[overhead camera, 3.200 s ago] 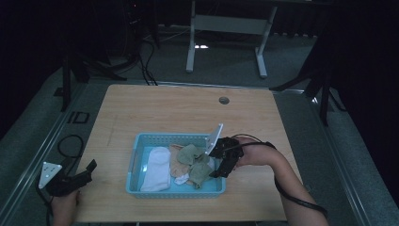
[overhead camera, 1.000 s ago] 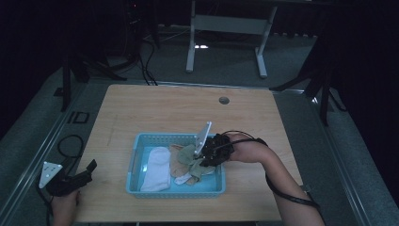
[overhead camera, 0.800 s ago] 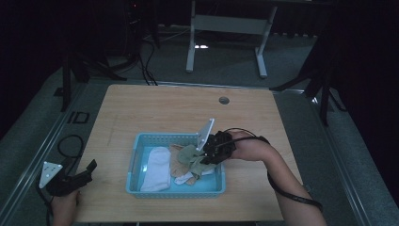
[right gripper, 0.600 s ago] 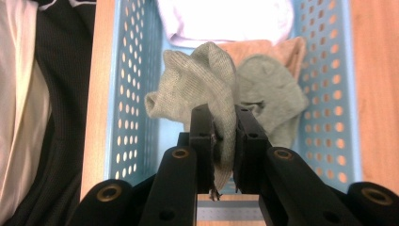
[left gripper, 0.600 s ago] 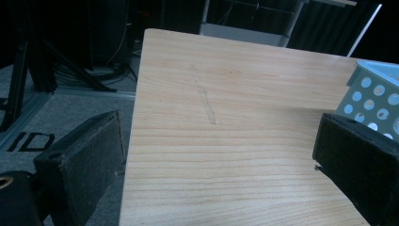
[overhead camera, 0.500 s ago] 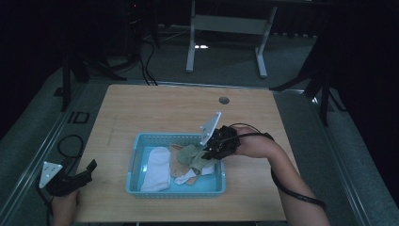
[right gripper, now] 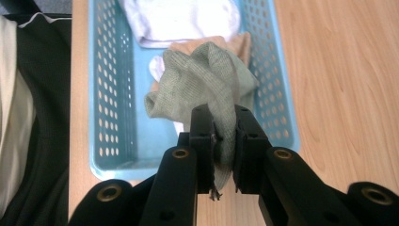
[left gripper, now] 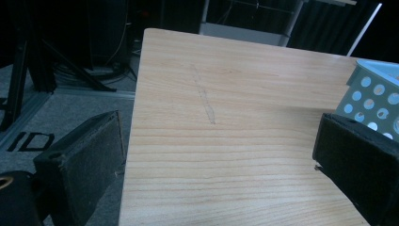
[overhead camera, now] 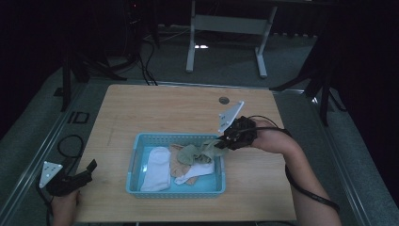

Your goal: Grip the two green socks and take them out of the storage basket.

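**Green sock lifted from the basket**

Dim room, pale wooden table. Since a second ago the right gripper has risen toward the upper right, pulling the green sock up, so removal from the blue basket looks underway. Its jaws pinch the sock's end; the rest hangs over the basket's right rim. Lower left, the left gripper sits open and empty.

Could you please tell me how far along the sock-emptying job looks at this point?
Done: nothing lies outside the blue basket yet. In hand: the right tongs pinch the green sock, lifted above the basket. Left: white sock and tan sock; the left tongs rest open.
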`<state>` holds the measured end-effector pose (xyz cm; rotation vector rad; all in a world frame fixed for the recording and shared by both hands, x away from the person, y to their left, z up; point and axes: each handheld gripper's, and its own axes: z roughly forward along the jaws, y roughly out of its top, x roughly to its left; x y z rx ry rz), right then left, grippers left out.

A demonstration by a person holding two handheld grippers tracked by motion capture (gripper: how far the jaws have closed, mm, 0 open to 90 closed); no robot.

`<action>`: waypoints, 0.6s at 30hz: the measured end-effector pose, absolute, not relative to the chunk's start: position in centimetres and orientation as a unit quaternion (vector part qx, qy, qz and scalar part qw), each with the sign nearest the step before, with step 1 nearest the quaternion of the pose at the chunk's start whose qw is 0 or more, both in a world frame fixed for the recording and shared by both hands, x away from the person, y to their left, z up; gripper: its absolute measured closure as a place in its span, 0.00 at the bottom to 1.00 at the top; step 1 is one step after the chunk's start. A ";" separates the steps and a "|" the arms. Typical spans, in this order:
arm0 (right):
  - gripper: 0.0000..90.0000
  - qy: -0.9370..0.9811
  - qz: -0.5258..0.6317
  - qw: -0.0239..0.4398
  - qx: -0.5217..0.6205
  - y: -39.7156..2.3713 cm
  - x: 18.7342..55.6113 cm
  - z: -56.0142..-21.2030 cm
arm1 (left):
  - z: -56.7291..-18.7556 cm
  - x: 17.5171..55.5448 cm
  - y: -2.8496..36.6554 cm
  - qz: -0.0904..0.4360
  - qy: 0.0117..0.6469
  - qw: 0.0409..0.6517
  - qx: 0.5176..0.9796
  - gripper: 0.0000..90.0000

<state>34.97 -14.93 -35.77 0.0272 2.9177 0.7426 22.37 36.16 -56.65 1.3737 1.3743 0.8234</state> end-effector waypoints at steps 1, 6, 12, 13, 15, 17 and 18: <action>0.89 0.966 0.248 0.067 0.013 -15.3 35.0 -35.8 | -56.7 22.4 36.2 0.340 0.566 0.493 0.566 0.03; 0.89 0.964 0.254 0.074 0.039 -17.4 35.5 -35.9 | -56.7 22.4 36.2 0.339 0.567 0.492 0.567 0.03; 0.89 0.960 0.258 0.082 0.066 -19.7 35.9 -36.2 | -56.7 22.4 36.2 0.339 0.567 0.493 0.566 0.03; 0.89 0.960 0.257 0.083 0.069 -20.1 36.0 -36.3 | -56.7 22.4 36.2 0.339 0.567 0.493 0.566 0.03; 0.89 0.959 0.258 0.088 0.080 -21.0 36.1 -36.5 | -56.7 22.4 36.2 0.339 0.566 0.493 0.567 0.03; 0.89 0.957 0.260 0.090 0.089 -21.8 36.2 -36.8 | -56.7 22.4 36.1 0.340 0.566 0.493 0.567 0.03; 0.89 0.956 0.260 0.092 0.096 -22.3 36.2 -37.0 | -56.7 22.4 36.2 0.339 0.566 0.492 0.567 0.03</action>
